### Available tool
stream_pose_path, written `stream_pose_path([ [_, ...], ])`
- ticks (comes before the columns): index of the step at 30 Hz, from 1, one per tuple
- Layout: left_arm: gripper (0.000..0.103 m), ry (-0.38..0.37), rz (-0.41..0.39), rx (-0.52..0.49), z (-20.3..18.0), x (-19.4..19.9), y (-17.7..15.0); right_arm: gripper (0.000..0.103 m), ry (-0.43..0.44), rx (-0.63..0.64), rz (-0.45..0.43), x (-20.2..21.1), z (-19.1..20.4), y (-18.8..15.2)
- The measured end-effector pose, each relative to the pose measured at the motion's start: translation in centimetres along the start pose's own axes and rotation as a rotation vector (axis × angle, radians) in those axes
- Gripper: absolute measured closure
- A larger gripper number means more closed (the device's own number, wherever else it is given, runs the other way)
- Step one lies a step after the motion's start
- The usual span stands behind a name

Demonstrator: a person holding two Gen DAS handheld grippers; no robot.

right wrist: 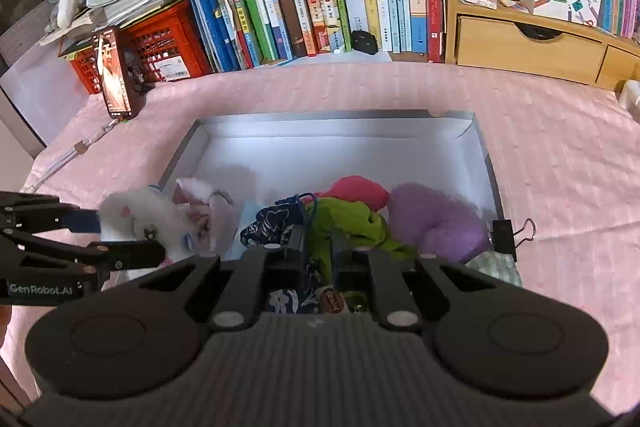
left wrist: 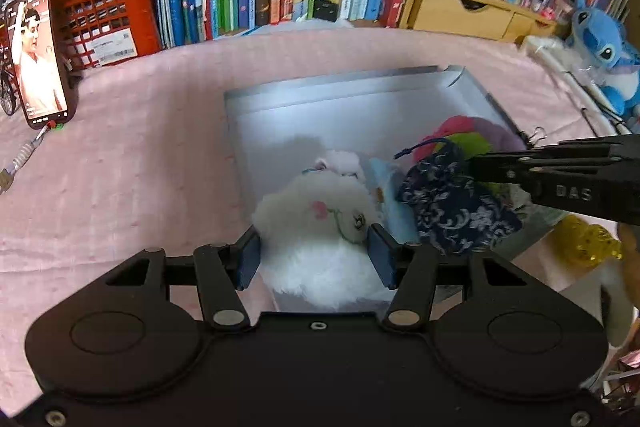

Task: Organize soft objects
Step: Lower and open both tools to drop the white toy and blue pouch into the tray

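— So, biggest first: what are both hands working over?

— A pink cloth (right wrist: 560, 167) covers the table, and on it sits a shallow grey box (right wrist: 486, 163), its far half bare, its near half filling with soft things.

— Where's the white plush cat (left wrist: 320, 227)?

— At the near left corner of the box, between the pads of the left gripper (left wrist: 314, 251). Those jaws stand about half open and look pressed into the fur on both sides, so I'd say it's held. The cat's body runs away from the tongs, head toward the far wall.

— And the other hand?

— The right gripper (right wrist: 316, 251) is pinched nearly closed on the dark blue patterned pouch (left wrist: 456, 207), just right of the cat, above the green cloth (right wrist: 352, 223) and beside the purple plush (right wrist: 436, 219).

— Room to move?

— Plenty ahead: open floor toward the far wall. The left wall is just beside the cat, and the pouch crowds its right, so either load probably goes forward or straight down. A binder clip (right wrist: 508, 235) on the right wall is well clear.
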State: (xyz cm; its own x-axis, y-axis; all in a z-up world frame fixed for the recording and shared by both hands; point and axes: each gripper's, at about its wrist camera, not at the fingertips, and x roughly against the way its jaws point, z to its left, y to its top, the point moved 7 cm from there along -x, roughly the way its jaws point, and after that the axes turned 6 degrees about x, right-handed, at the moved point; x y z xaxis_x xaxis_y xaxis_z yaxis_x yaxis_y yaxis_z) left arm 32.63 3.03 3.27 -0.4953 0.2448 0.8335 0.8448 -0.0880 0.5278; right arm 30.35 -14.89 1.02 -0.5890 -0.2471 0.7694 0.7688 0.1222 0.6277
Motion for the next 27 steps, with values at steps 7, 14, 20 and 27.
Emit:
stream_pose_path([
  [7,0.05,-0.012,0.026,0.007,-0.5,-2.5,0.7,0.085,-0.006,0.029,0.002,0.2,0.6,-0.1],
  [14,0.046,-0.02,0.04,0.028,-0.4,-3.3,1.0,0.085,-0.006,0.049,0.023,-0.1,0.9,-0.3],
  [20,0.042,-0.007,0.031,0.025,-0.5,-2.8,1.0,0.085,-0.026,0.084,0.057,-1.2,1.4,-0.8],
  [27,0.036,-0.015,-0.014,0.036,-0.5,-1.0,1.3,0.081,-0.006,0.068,0.035,-0.2,1.2,-0.5],
])
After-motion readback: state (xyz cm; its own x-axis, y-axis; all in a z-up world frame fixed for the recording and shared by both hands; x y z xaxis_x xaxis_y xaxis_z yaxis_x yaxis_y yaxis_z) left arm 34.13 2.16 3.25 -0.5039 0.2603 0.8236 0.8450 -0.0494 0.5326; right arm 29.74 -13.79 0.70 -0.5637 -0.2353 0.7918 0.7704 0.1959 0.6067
